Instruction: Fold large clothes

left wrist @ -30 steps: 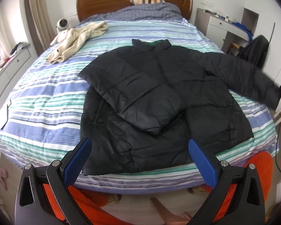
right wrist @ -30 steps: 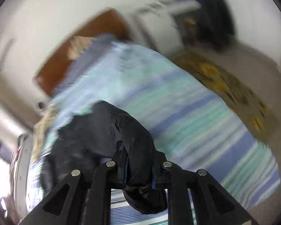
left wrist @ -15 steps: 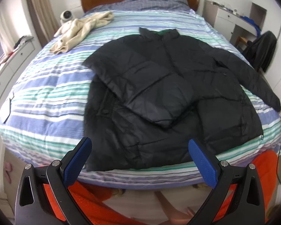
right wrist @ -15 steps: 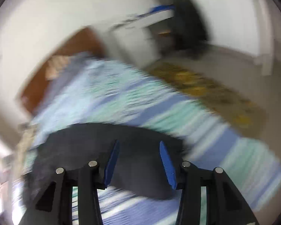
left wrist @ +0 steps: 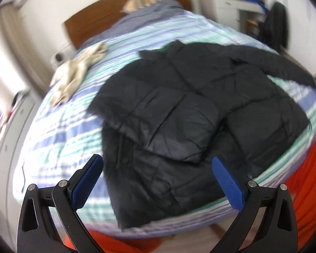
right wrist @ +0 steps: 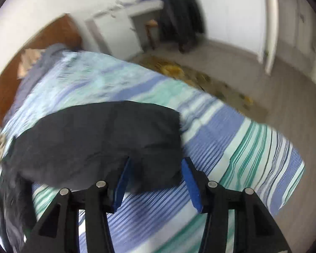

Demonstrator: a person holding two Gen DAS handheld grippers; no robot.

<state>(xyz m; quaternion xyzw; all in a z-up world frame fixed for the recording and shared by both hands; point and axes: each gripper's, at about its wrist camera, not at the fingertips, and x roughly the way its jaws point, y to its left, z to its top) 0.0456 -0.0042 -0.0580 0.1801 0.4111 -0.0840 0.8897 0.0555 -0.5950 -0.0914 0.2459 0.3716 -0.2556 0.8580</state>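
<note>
I held both jaws wide, left gripper (left wrist: 158, 175) and right gripper (right wrist: 155, 181) empty, above the black quilted puffer jacket (left wrist: 200, 113), its outstretched sleeve (right wrist: 99, 139) flat for folding inward.

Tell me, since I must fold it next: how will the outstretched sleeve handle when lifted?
The sleeve looks puffy and limp, so it will likely droop. Its shiny fabric may slip from the right gripper. Probably light for its bulk.

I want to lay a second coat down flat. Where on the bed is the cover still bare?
Bare striped bedspread lies between the black jacket and the bed's left edge, below the beige garment. Another bare band runs beyond the spread sleeve. The middle is crowded by the jacket.
</note>
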